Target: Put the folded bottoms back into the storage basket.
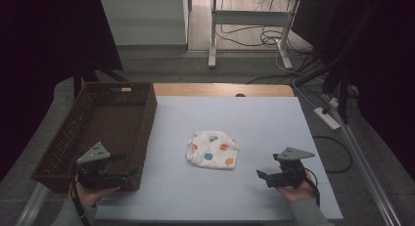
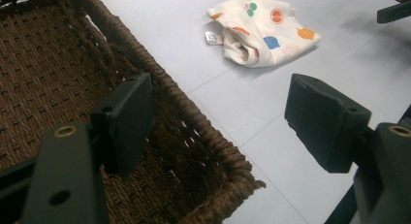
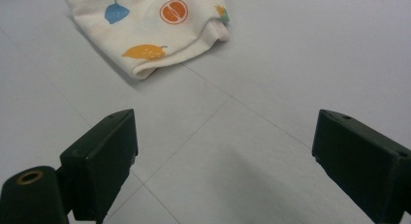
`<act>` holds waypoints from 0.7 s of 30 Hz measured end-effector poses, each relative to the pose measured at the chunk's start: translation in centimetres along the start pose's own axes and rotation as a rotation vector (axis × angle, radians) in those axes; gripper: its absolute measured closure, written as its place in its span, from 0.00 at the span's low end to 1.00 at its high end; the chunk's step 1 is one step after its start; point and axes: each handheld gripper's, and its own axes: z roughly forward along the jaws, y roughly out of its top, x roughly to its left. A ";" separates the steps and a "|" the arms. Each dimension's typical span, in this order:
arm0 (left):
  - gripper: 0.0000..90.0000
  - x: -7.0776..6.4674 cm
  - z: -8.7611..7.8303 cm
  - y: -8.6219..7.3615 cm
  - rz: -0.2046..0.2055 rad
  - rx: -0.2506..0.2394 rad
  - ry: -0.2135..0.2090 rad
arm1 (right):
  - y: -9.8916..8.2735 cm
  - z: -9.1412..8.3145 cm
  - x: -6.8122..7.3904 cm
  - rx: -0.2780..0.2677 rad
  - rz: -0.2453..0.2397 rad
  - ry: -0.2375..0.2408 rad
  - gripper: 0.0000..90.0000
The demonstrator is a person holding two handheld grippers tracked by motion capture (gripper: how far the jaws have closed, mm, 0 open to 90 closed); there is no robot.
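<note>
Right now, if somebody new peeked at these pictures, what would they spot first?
Probably the little white cloth with colourful fruit prints, lying crumpled in the middle of the pale table. Next, the big brown woven basket sitting at the table's left edge. Then the two black claws held low at the near side, both open and holding nothing: the left claw over the basket's near corner, the right claw over bare table beside the cloth.

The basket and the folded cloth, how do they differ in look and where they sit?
The basket is dark brown woven wicker, stiff, with upright walls; the cloth is soft, cream-white with coloured fruit prints, lying folded and low. The basket stands at the table's left edge, under the open left gripper; the cloth lies mid-table, apart from both grippers. Both rest untouched, and the right gripper is open too.
</note>
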 end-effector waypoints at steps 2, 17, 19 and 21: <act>0.28 0.0 0.0 0.0 0.000 0.001 0.001 | 0.0 0.0 0.0 0.002 -0.002 0.000 0.10; 0.28 -0.1 0.1 0.1 0.005 0.001 -0.002 | 0.0 0.1 0.1 0.012 0.000 0.005 0.10; 0.28 -0.1 0.1 0.1 0.005 0.000 -0.001 | 0.0 0.1 0.1 0.013 -0.001 0.007 0.10; 0.28 -0.1 0.1 0.1 0.005 -0.001 -0.001 | 0.0 0.1 0.1 0.014 -0.001 0.007 0.10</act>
